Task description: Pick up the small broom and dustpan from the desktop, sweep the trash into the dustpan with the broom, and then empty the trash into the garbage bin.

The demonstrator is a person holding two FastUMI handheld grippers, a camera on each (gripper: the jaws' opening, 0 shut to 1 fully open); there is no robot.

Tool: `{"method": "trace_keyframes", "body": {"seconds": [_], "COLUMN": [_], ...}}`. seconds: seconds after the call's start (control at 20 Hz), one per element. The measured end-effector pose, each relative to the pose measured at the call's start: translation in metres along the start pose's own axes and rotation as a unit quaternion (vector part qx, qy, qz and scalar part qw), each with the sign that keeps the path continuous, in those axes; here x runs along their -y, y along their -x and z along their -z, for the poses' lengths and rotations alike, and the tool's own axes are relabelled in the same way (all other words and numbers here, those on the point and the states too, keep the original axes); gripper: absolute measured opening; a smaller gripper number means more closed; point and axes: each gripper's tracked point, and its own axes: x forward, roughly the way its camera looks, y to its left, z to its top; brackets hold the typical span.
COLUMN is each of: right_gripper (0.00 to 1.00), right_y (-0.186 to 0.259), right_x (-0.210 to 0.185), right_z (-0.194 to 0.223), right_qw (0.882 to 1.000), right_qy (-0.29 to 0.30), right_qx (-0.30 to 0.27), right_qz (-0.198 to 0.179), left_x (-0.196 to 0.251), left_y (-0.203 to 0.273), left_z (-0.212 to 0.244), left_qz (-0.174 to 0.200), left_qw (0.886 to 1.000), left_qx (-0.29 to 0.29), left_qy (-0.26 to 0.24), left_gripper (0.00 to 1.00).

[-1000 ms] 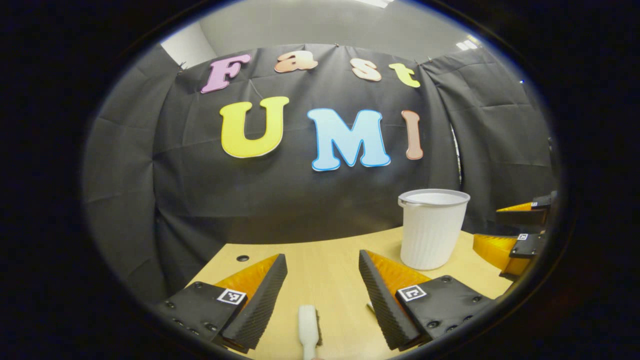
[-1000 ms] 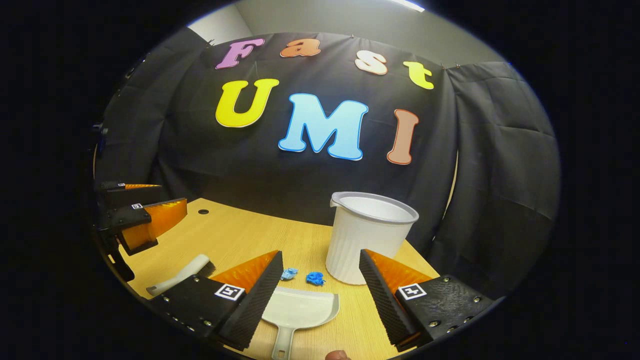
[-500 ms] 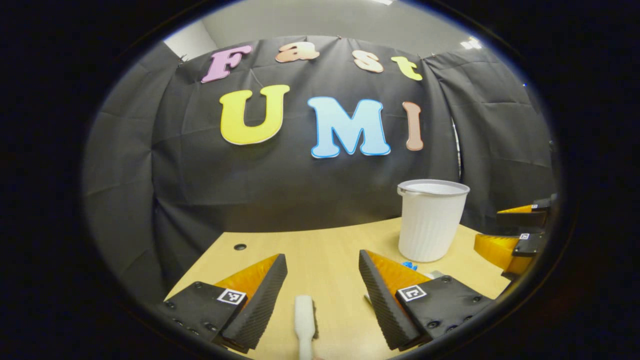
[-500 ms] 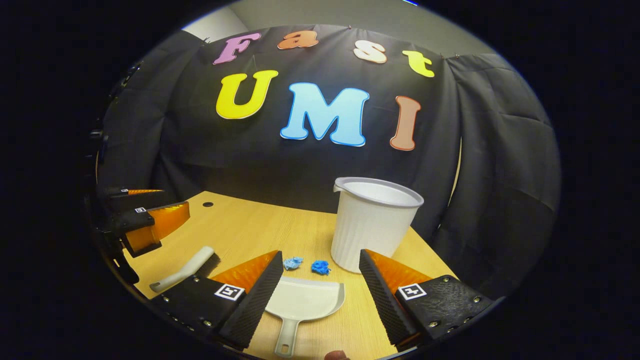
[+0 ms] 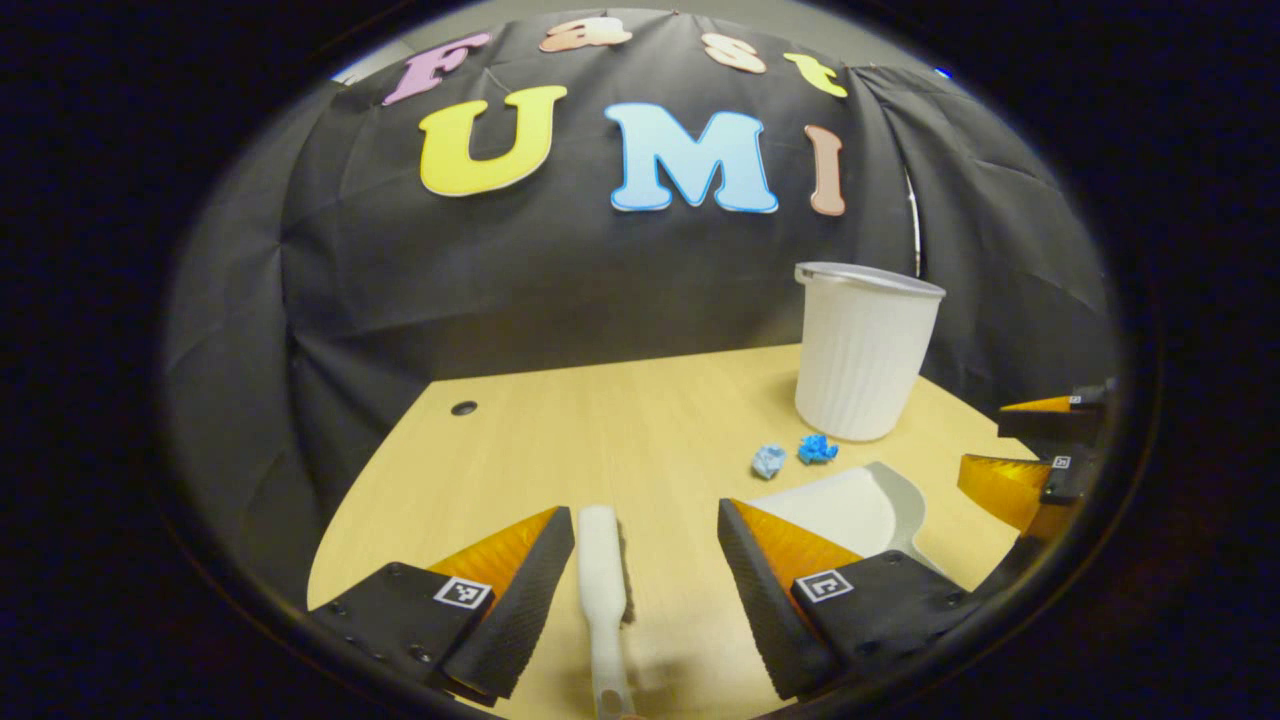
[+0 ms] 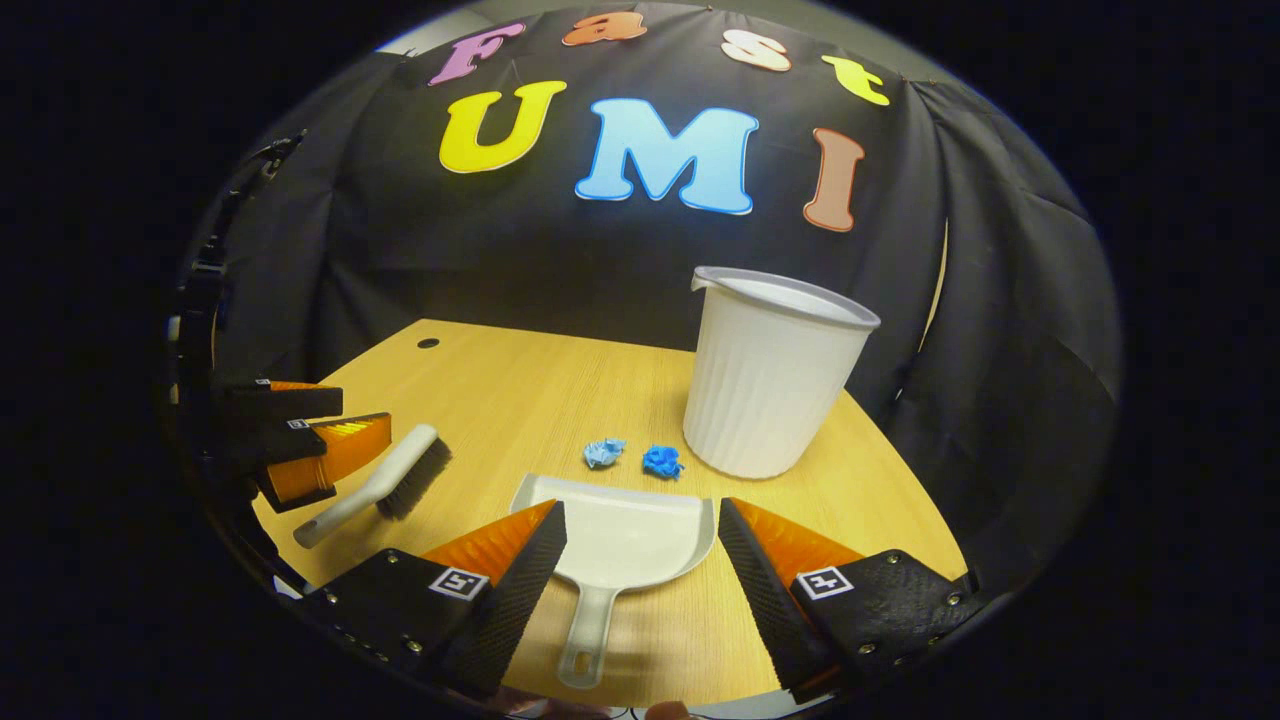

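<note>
We see the small broom [image 5: 603, 590] lying flat on the worktop [image 5: 600, 430], bristles to one side, directly between our left gripper's [image 5: 645, 540] wide-open fingers, which don't touch it. In the right gripper view the white dustpan [image 6: 620, 540] rests on the wood with its handle pointing toward us, framed by the right gripper [image 6: 640, 540], likewise spread open and clear of it. Just beyond the pan's mouth lie two blue crumpled scraps [image 6: 633, 457] (side by side, apart from it). The white ribbed garbage bin [image 6: 770, 385] stands upright beside them, near the worktop's far right edge.
</note>
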Motion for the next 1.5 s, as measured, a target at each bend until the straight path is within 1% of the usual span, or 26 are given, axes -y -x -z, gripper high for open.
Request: {"method": "trace_keyframes", "body": {"seconds": [0.15, 0.3, 0.35, 0.4, 0.45, 0.55, 0.7, 0.75, 0.85, 0.95, 1.0, 1.1, 1.15, 1.25, 1.35, 1.45, 1.5], "right_gripper": [0.96, 0.96, 0.96, 0.96, 0.96, 0.96, 0.96, 0.96, 0.96, 0.96, 0.96, 0.96, 0.96, 0.96, 0.96, 0.9, 0.86], "right_y": [-0.008, -0.009, -0.009, -0.011, -0.013, -0.017, -0.02, -0.023, -0.029, -0.036, -0.039, -0.045, -0.048, -0.054, -0.06, -0.063, -0.065], "right_x": [0.0, -0.001, -0.002, -0.005, -0.008, -0.014, -0.02, -0.021, -0.023, -0.024, -0.026, -0.027, -0.028, -0.029, -0.031, -0.033, -0.033], "right_z": [0.021, 0.042, 0.047, 0.054, 0.06, 0.074, 0.091, 0.097, 0.109, 0.119, 0.125, 0.13, 0.132, 0.134, 0.136, 0.135, 0.135], "right_qw": [0.999, 0.996, 0.994, 0.992, 0.99, 0.985, 0.977, 0.975, 0.97, 0.965, 0.962, 0.957, 0.955, 0.952, 0.948, 0.946, 0.946], "right_qy": [-0.007, -0.008, -0.01, -0.013, -0.019, -0.036, -0.051, -0.05, -0.045, -0.04, -0.037, -0.032, -0.032, -0.037, -0.043, -0.049, -0.051], "right_qx": [-0.045, -0.093, -0.109, -0.125, -0.139, -0.168, -0.202, -0.214, -0.235, -0.258, -0.269, -0.285, -0.291, -0.303, -0.312, -0.317, -0.318], "right_qz": [0.001, -0.005, -0.008, -0.013, -0.016, -0.023, -0.034, -0.035, -0.036, -0.035, -0.036, -0.037, -0.038, -0.04, -0.043, -0.044, -0.044], "left_x": [-0.002, -0.007, -0.009, -0.011, -0.014, -0.017, -0.027, -0.03, -0.03, -0.031, -0.031, -0.029, -0.029, -0.032, -0.033, -0.039, -0.04], "left_y": [-0.011, -0.021, -0.024, -0.027, -0.028, -0.033, -0.041, -0.043, -0.048, -0.056, -0.06, -0.067, -0.069, -0.075, -0.082, -0.085, -0.086], "left_z": [0.028, 0.055, 0.061, 0.066, 0.068, 0.077, 0.091, 0.096, 0.106, 0.118, 0.122, 0.129, 0.132, 0.136, 0.138, 0.138, 0.139], "left_qz": [0.001, 0.008, 0.01, 0.01, 0.011, 0.012, 0.006, 0.004, 0.004, 0.003, 0.002, 0.005, 0.005, 0.004, 0.006, 0.003, 0.002], "left_qw": [0.999, 0.995, 0.994, 0.993, 0.992, 0.99, 0.987, 0.986, 0.982, 0.979, 0.977, 0.974, 0.973, 0.97, 0.968, 0.967, 0.967], "left_qx": [-0.051, -0.098, -0.108, -0.116, -0.122, -0.137, -0.159, -0.169, -0.186, -0.204, -0.213, -0.225, -0.232, -0.241, -0.249, -0.254, -0.256], "left_qy": [-0.014, -0.011, -0.011, -0.013, -0.015, -0.012, 0.005, 0.01, 0.016, 0.014, 0.012, 0.011, 0.011, 0.009, 0.004, -0.003, -0.007], "left_gripper": [0.95, 0.95, 0.97, 0.95, 0.97, 0.97, 0.97, 0.97, 0.93, 0.93, 0.95, 0.95, 0.88, 0.78, 0.77, 0.7, 0.62]}}
